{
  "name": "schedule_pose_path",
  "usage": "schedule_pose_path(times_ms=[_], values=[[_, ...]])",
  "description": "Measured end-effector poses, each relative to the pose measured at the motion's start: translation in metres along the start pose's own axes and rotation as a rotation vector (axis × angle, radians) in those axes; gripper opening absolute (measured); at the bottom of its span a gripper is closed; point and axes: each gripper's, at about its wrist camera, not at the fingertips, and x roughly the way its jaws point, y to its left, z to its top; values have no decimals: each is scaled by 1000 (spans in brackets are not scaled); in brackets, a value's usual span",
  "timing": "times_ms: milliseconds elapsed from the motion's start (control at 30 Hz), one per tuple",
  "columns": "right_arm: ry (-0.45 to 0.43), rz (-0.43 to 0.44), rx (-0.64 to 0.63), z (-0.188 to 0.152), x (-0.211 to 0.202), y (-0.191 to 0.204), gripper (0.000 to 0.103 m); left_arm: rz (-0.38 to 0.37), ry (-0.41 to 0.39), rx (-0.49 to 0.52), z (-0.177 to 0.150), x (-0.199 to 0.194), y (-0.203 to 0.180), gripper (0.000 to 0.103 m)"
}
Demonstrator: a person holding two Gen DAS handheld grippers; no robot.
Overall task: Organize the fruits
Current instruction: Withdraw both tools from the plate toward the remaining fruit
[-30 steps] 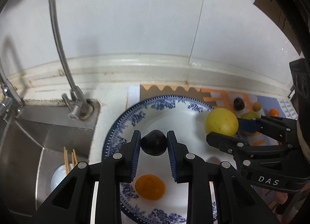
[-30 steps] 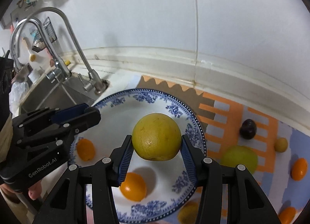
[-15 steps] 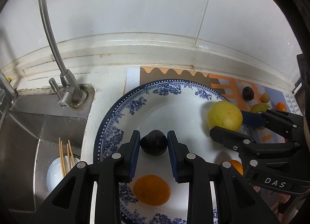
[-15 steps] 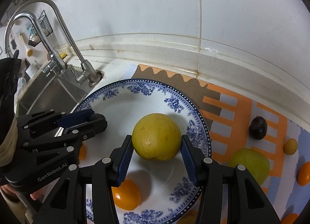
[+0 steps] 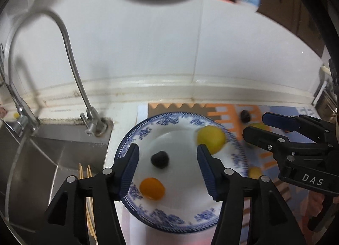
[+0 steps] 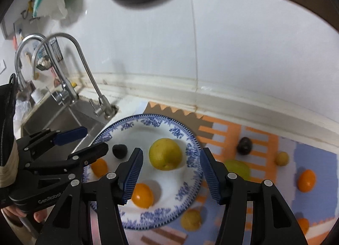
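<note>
A blue-and-white plate (image 5: 148, 130) (image 6: 190, 145) holds a dark plum (image 5: 160, 159) (image 6: 120, 151), a large yellow citrus (image 5: 210, 139) (image 6: 165, 153) and two small oranges (image 5: 152, 188) (image 6: 142, 195) (image 6: 99, 167). My left gripper (image 5: 167, 169) (image 6: 84, 141) is open and empty, raised above the plum. My right gripper (image 6: 170, 173) (image 5: 262, 126) is open and empty, raised above the yellow citrus.
A steel sink (image 5: 46, 156) with a faucet (image 5: 74, 71) lies left of the plate; chopsticks (image 5: 84, 170) rest in it. On the patterned mat (image 6: 264, 139) to the right lie a dark plum (image 6: 244, 145), a green fruit (image 6: 237, 168), small yellow fruits (image 6: 281, 158) and oranges (image 6: 306, 180).
Both grippers opened and let go: the plum and the yellow citrus now rest on the plate. Both grippers have pulled up and back from the plate.
</note>
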Motion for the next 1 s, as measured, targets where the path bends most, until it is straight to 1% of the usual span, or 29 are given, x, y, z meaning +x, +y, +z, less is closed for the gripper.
schedule_pose_path(times_ms=[67,100,267,333,567,767,900,1000], values=[[-25,-15,3,-3,-16,-2,60,-10,-26,2,-1,-14,-8,60],[-36,-19,5,-5,-23,-3,64,-11,-37,4,-2,-19,-10,62],[-98,-71,13,-16,-60,-9,65,-28,-84,5,-8,-46,-28,67],[-119,-85,25,-20,-74,-13,71,-36,-94,8,-10,-53,-36,68],[-191,-170,45,-35,-113,-29,71,-73,-111,34,-18,-68,-66,72],[-202,-237,88,-54,-130,-50,71,-81,-118,60,-25,-67,-88,72],[-189,-281,114,-69,-133,-62,71,-88,-110,88,-31,-60,-101,72],[-171,-311,131,-80,-133,-72,71,-86,-120,122,-36,-55,-110,72]])
